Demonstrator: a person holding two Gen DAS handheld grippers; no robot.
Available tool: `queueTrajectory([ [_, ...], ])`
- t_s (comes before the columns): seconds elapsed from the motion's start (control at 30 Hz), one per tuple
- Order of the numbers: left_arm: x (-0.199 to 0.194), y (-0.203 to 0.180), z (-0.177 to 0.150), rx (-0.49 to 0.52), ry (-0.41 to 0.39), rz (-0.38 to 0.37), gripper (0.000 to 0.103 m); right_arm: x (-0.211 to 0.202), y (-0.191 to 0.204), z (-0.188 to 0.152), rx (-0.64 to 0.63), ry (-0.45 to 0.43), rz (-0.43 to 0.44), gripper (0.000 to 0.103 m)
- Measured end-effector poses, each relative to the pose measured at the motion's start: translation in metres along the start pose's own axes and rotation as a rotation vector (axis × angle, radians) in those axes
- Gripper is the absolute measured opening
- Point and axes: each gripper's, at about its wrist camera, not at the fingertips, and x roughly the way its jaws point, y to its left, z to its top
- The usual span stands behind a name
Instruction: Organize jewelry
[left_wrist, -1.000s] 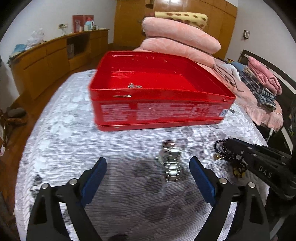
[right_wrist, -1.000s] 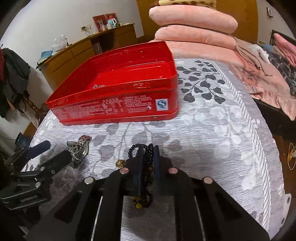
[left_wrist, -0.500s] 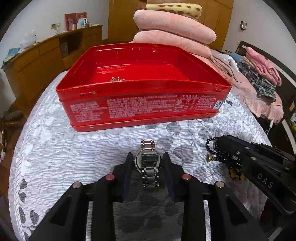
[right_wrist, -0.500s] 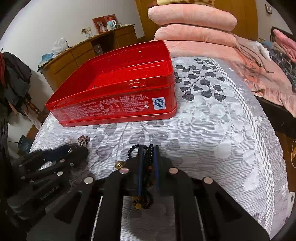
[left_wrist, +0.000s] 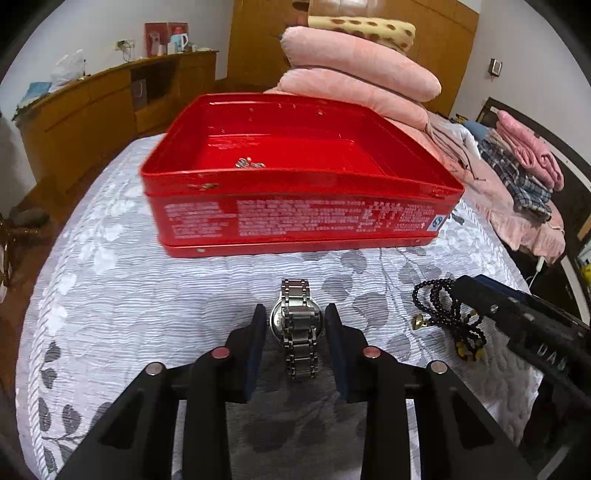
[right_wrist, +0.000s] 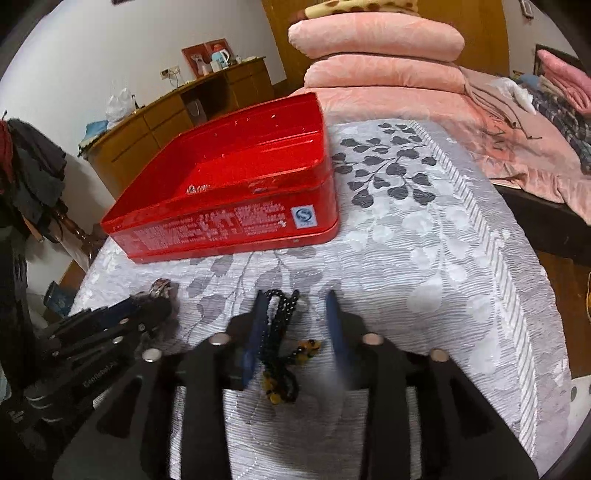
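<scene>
Left gripper (left_wrist: 295, 321): jaws closed in on the silver watch (left_wrist: 297, 325), one blue pad on each side of its round case; it shows again in the right wrist view (right_wrist: 147, 314) at 9 o'clock, with a bit of the watch band poking out at its tip.
Right gripper (right_wrist: 295, 321): jaws have just been opening and now stand apart; the black bead bracelet (right_wrist: 277, 332) lies between them, against the left pad and clear of the right one. In the left wrist view the same gripper (left_wrist: 476, 291) comes in from 3 o'clock.
Silver watch: lies on the bedspread (left_wrist: 129, 295) with its metal band running from 12 to 6 o'clock, straight ahead of the left wrist camera.
Black bead bracelet: lies looped on the bedspread with yellow beads at its near end; in the left wrist view it lies at 3 o'clock of the watch (left_wrist: 443, 314), a small gold charm beside it.
Red tin (left_wrist: 295, 218): open, at 12 o'clock of both grippers, near but apart from the watch and bracelet; white print covers its front wall.
Small silver piece (left_wrist: 250, 163): lies inside the tin, near the front wall.
Pink pillows (left_wrist: 354, 81): stacked beyond the tin, at 12 o'clock.
Wooden cabinet (left_wrist: 92, 107): along the wall at 10 o'clock.
</scene>
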Motion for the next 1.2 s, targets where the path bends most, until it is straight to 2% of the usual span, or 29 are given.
queueTrajectory([
  [0.17, -0.008, 0.009, 0.000, -0.016, -0.016, 0.007, 0.032, -0.002, -0.006, 0.001, 0.010, 0.006, -0.010, 0.040],
  [0.5, -0.008, 0.010, -0.007, -0.015, -0.007, 0.002, 0.032, 0.011, 0.016, -0.017, -0.059, 0.081, -0.015, 0.040],
  [0.67, -0.003, 0.009, -0.007, -0.008, -0.001, 0.008, 0.033, 0.010, 0.020, -0.020, -0.074, 0.085, -0.023, 0.040],
  [0.77, 0.001, 0.009, -0.008, -0.012, 0.014, 0.005, 0.035, 0.012, 0.024, -0.021, -0.098, 0.086, -0.032, 0.044],
  [1.0, -0.007, 0.017, -0.014, -0.020, 0.005, -0.025, 0.039, 0.014, 0.024, -0.019, -0.121, 0.084, -0.040, 0.045],
  [1.07, -0.011, 0.022, -0.019, -0.026, 0.004, -0.029, 0.046, 0.014, 0.024, -0.019, -0.129, 0.084, -0.042, 0.045],
  [1.2, -0.014, 0.028, -0.022, -0.040, 0.000, -0.034, 0.047, 0.015, 0.026, -0.020, -0.142, 0.083, -0.055, 0.046],
])
